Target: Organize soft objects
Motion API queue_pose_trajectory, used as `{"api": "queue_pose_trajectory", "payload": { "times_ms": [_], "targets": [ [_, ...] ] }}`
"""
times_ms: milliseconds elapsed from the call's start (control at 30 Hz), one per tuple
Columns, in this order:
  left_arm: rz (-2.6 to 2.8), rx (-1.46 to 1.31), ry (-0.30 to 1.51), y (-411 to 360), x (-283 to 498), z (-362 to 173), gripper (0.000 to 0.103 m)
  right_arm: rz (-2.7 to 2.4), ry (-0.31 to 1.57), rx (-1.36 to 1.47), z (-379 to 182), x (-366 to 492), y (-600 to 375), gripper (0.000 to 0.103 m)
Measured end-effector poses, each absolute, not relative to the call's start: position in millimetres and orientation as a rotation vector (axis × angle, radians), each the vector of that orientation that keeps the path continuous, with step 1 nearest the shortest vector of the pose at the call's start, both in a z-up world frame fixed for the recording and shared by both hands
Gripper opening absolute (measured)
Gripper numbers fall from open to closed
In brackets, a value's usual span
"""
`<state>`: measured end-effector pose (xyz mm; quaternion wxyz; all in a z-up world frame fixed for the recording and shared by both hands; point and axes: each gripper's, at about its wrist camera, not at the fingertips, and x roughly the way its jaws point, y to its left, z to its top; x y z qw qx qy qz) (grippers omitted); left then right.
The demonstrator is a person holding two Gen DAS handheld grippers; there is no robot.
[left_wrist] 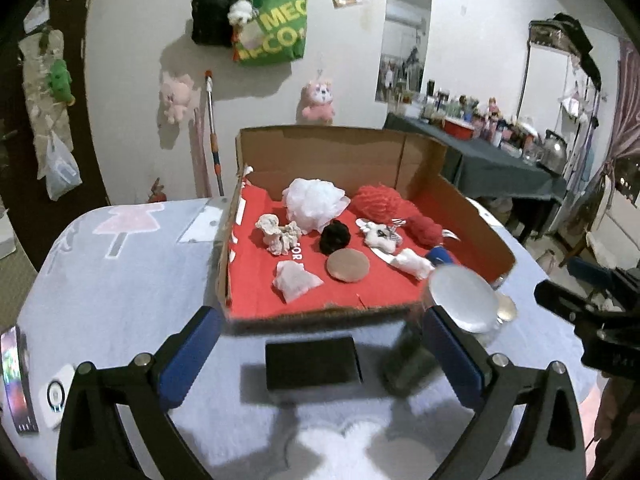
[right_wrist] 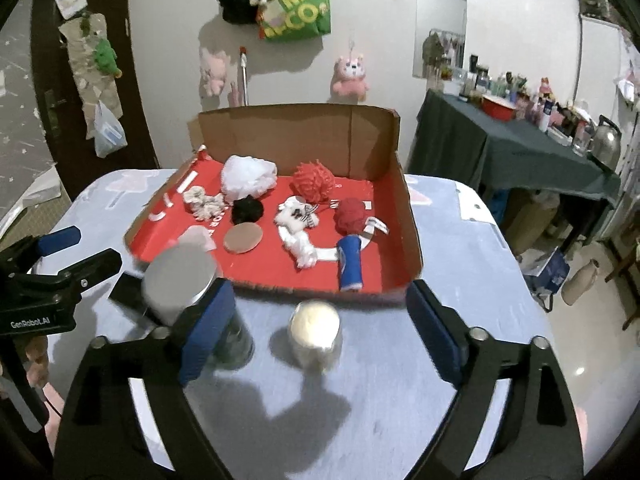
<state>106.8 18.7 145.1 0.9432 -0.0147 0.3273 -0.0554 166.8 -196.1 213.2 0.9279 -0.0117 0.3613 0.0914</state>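
Note:
A cardboard box (left_wrist: pixel 320 314) (right_wrist: pixel 412 216) with a red floor stands on the table. Inside lie several soft objects: a white mesh puff (left_wrist: pixel 314 202) (right_wrist: pixel 248 176), a red yarn ball (left_wrist: pixel 376 200) (right_wrist: pixel 312 180), a black pompom (left_wrist: pixel 335 236) (right_wrist: pixel 247 210), a tan round pad (left_wrist: pixel 347 266) (right_wrist: pixel 243 239), a white plush toy (left_wrist: pixel 380 236) (right_wrist: pixel 296 216) and a blue roll (right_wrist: pixel 350 264). My left gripper (left_wrist: pixel 320 352) is open in front of the box, above a black block (left_wrist: pixel 314 362). My right gripper (right_wrist: pixel 320 320) is open around a small silver-topped jar (right_wrist: pixel 315 330).
A tall glass jar with a silver lid (left_wrist: pixel 460 294) (right_wrist: pixel 180 280) stands at the box's front edge, touching or just beside my left gripper's right finger. A phone (left_wrist: pixel 16 380) lies at the table's left edge. A cluttered dark-covered table (right_wrist: pixel 520 148) stands at the right.

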Motion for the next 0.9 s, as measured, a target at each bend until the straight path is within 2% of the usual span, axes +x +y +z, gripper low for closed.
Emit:
{"api": "queue_pose_trajectory", "payload": {
  "times_ms": [267,600,900],
  "targets": [
    [-0.104,-0.031,0.666,6.7,71.0,107.9,0.103,0.158,0.731,-0.032,173.2,124.9,-191.6,0.095],
    [-0.04,-0.015,0.825,0.9,85.6,39.8,0.103,0.118,0.84,-0.014,108.6,125.6,-193.1,0.095],
    [-0.004,0.007,0.862,-4.0,87.7,22.6,0.103,0.103,0.892,0.006,80.9,128.2,-195.6,0.095]
  ]
}}
